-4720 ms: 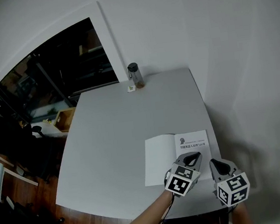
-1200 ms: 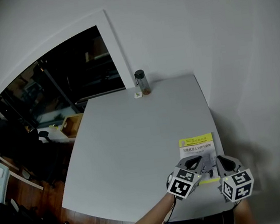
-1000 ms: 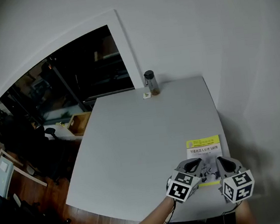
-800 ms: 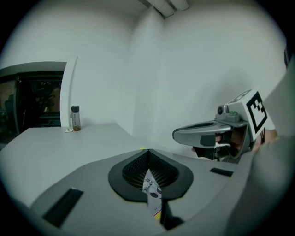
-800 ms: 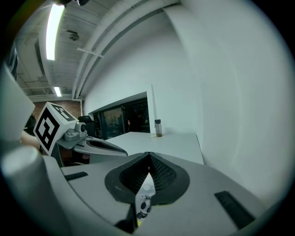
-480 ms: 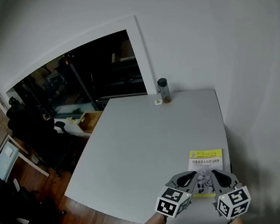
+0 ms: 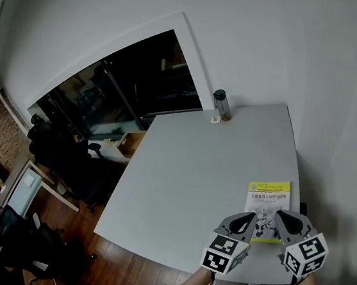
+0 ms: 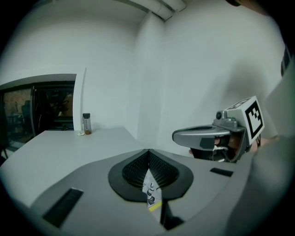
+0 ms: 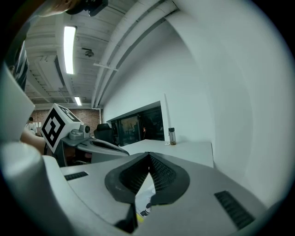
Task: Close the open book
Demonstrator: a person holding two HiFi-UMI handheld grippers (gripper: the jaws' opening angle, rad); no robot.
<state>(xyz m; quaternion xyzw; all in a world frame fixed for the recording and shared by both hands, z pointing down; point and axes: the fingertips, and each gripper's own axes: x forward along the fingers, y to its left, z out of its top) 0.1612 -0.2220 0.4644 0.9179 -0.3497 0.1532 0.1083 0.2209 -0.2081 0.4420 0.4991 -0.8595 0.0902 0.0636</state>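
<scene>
The book lies closed on the white table, yellow-and-white cover up, near the front right corner. Both grippers hover just in front of its near edge and hold nothing. My left gripper is shut, its tips meeting over the book's near left part. The right gripper is shut too, beside it on the right. In the left gripper view the jaws meet at the tip, and a sliver of the book's cover shows below. The right gripper view shows its jaws meeting over another sliver of the book.
A dark-capped bottle and a small white item stand at the table's far edge. A white wall runs close along the table's right side. Dark glazing is behind, with office chairs and wooden floor on the left.
The book, open 4.7 s ago, has lain closed since 1.2 s ago. The head view has swung, so table and book sit differently in frame. Both grippers stay shut near the book's front edge.
</scene>
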